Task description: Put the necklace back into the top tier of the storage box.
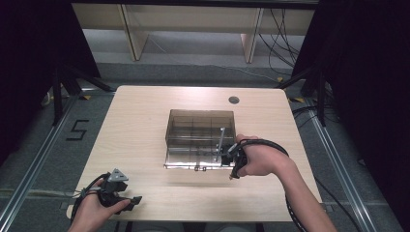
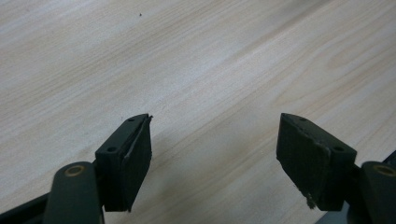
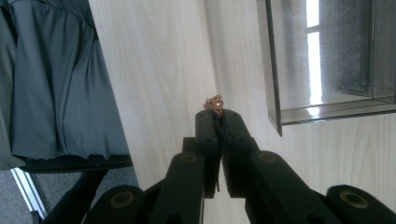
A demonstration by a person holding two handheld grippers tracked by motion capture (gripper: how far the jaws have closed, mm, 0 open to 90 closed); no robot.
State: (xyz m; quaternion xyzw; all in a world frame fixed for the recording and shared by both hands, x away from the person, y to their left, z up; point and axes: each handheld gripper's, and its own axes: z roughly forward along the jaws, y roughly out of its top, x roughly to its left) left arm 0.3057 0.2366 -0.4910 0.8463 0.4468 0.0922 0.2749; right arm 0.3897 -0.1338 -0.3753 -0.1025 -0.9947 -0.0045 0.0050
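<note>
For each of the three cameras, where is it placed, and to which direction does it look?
High view: above the near side, looking forward and down at the table, clear box, both hands.
Left gripper view: on the left gripper, facing bare tabletop, jaws apart.
Right gripper view: on the right gripper, jaws pinching a small gold-coloured piece.
Shared: box, high and right views.

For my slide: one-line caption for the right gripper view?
Right claw shut on a small gold-coloured ornament, above the wooden table beside a clear compartment box.
</note>
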